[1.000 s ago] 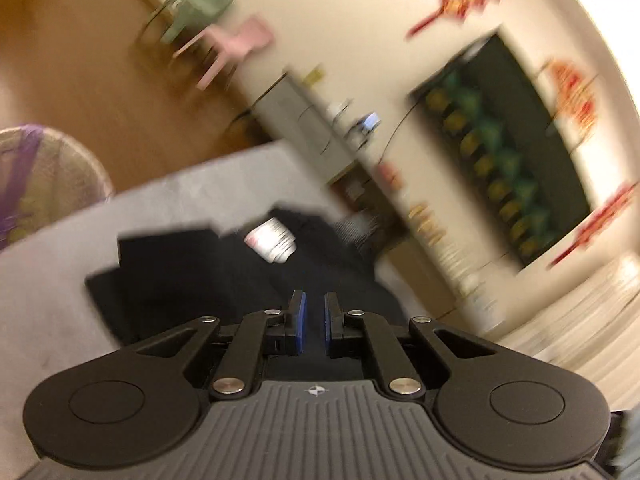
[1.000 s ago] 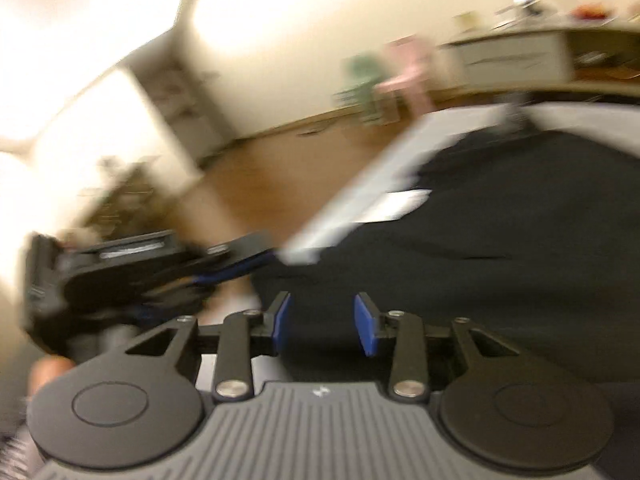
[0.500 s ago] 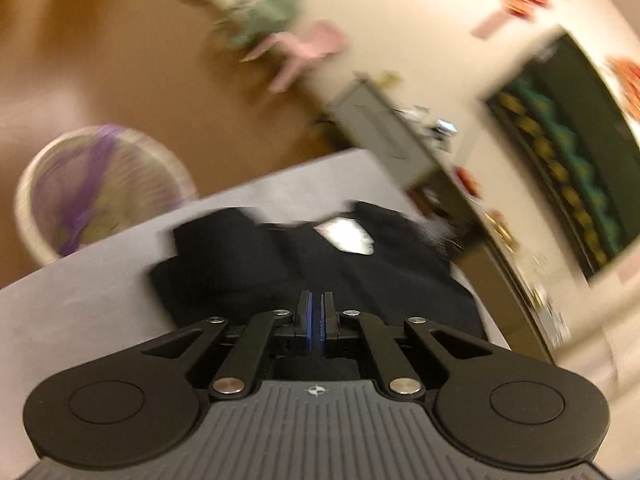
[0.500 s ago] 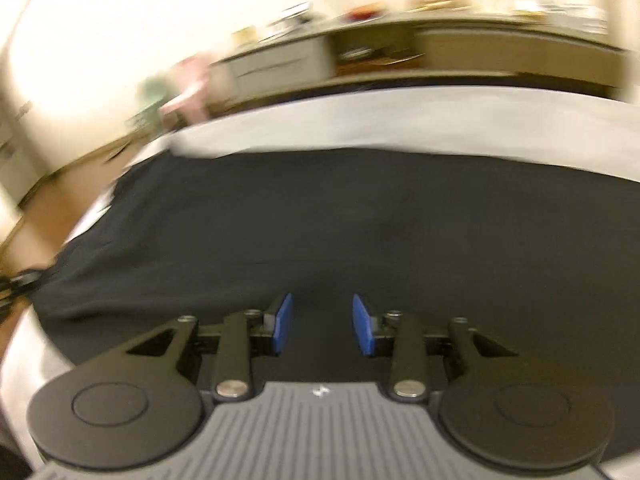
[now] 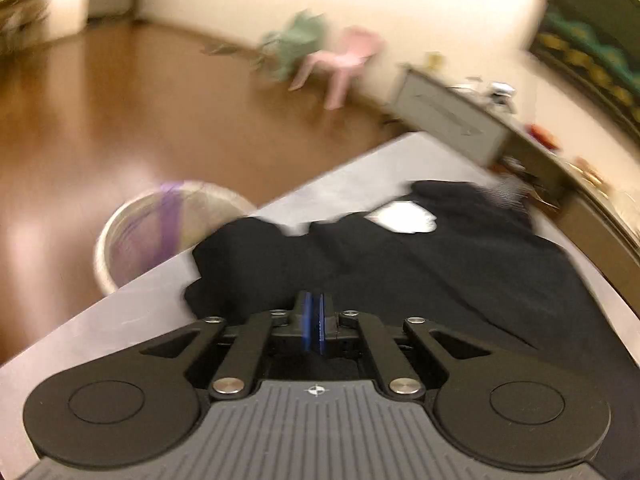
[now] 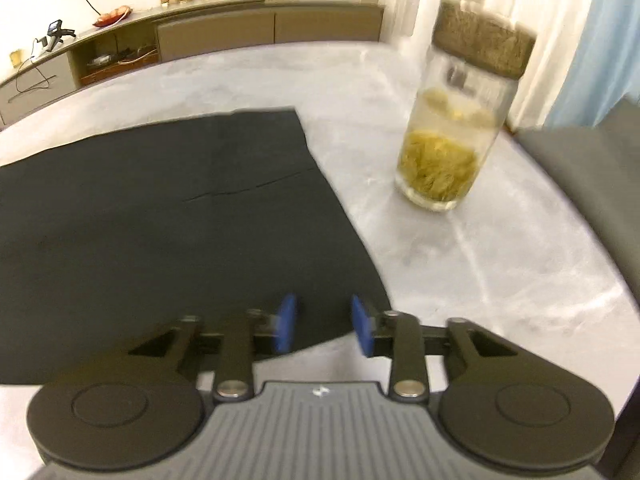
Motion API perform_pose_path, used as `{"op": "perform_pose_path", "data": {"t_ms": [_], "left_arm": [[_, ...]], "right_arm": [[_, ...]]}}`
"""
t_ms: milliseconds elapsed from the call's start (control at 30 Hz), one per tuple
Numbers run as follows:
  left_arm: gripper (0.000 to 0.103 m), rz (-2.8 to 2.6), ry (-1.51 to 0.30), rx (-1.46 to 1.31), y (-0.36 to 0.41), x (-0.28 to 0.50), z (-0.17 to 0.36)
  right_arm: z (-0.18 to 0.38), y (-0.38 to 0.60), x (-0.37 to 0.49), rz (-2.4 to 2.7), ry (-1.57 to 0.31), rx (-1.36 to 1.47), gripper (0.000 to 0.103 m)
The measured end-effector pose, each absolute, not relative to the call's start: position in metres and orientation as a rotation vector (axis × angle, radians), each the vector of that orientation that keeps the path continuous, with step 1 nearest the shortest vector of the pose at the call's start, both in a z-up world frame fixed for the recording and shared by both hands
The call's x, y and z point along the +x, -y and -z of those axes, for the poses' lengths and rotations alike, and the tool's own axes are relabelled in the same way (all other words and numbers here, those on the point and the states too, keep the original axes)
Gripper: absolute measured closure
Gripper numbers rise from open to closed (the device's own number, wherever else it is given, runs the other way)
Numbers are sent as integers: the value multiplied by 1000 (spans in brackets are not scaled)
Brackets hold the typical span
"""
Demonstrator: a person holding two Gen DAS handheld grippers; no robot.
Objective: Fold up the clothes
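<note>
Looking down along the left gripper (image 5: 313, 322) at a black garment (image 5: 400, 272) of matte, soft-looking knit, spread over a pale grey table (image 5: 360, 172) with a faintly marbled, smooth top. Seeing rumpled folds and a lumpy bunched edge at the garment's far end, with a small white label (image 5: 404, 220) lying there, so taking that for the neck end. Reading the long axis as running from that labelled end back towards the camera and to the right. Finding the blue pads nearly together with only a hairline between them and just starting to part, low over the dark cloth; cannot tell through the blur whether any fabric is pinched. Noting beyond the table edge a round, pale mesh laundry basket (image 5: 160, 220) with a purple strip, a glossy brown wooden floor (image 5: 120, 120), and a pink plastic chair (image 5: 348, 56) beside a green one (image 5: 300, 40). From the right gripper (image 6: 324, 326), seeing the same black garment (image 6: 160, 208) lying flat and smooth, with one fine crease, ending in a straight hem on the right that runs from far to near, the body stretching left out of view. Finding the right jaws apart and closing, nothing pressed between them, poised over the near hem corner. Noting to the right, well apart from the cloth, an upright cylindrical glass jar (image 6: 452, 140) with a rough cork lid and yellow-green contents, standing on the marbled table (image 6: 480, 264).
</note>
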State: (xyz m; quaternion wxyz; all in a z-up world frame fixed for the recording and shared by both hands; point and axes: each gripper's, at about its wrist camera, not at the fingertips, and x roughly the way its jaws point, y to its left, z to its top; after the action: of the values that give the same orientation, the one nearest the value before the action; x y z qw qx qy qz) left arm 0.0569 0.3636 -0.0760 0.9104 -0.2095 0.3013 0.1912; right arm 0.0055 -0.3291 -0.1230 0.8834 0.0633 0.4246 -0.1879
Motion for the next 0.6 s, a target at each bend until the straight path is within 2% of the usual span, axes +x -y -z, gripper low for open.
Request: {"op": "perform_pose_path", "data": {"t_ms": [33,100,167,200,300,333,433,500,533,600], "left_arm": [[91,-337,-647,-419,-350,59,73],[91,-260,-738,-399,-325,66,72],[91,-254,-821,-409,-313,74,80],[92,-279,-823,-390,-312,75,85],[89,-389,-808,-342,-315,74,85],[89,-411,-799,-382,-323,76,80],[83,-323,-707,-590,-348,86,52],[70,-260,-655,-648,-352,105,29],[57,-236,-639,-694,-356,117,23],[56,-184,-619,-779,-363,136,23]], "right_arm": [[121,319,7,347,-858,116,74],[116,292,13,215,-819,89,75],[122,278,24,147,-856,73,73],[127,274,30,127,-892,67,73],[134,277,38,200,-929,38,61],[132,276,39,246,-927,7,66],[119,263,43,315,-901,-42,66],[98,227,52,223,-846,-35,66],[85,197,62,144,-811,-63,66],[60,129,83,-31,-739,-126,62]]}}
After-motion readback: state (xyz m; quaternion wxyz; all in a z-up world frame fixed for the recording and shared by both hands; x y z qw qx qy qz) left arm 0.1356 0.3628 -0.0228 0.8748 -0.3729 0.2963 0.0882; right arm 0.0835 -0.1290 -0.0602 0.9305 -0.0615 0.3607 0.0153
